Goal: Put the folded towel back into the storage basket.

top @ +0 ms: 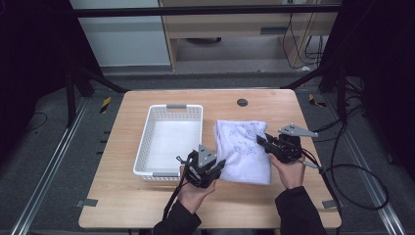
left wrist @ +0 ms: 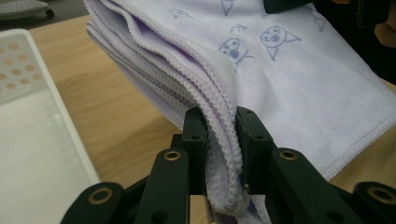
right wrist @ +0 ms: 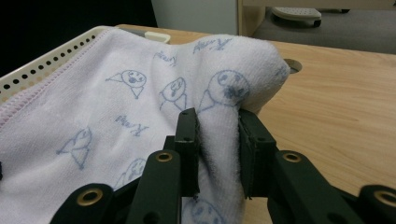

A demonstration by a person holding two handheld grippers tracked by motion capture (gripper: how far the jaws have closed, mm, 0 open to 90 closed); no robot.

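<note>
A folded white towel (top: 243,151) with pale purple edging and blue cartoon faces lies on the wooden table, right of a white basket (top: 169,141). My left gripper (top: 219,166) is shut on the towel's near left corner; the left gripper view shows the layered hem of the towel (left wrist: 280,70) pinched between the jaws of that gripper (left wrist: 219,126). My right gripper (top: 261,141) is shut on a raised fold at the towel's right edge, with the towel (right wrist: 116,130) bunched up between the jaws of that gripper (right wrist: 218,123).
The white perforated basket (left wrist: 32,154) stands empty just left of the towel, with its rim (right wrist: 42,65) behind the cloth in the right gripper view. A round cable hole (top: 242,102) sits near the table's far edge. Bare wood (top: 142,205) lies along the near edge.
</note>
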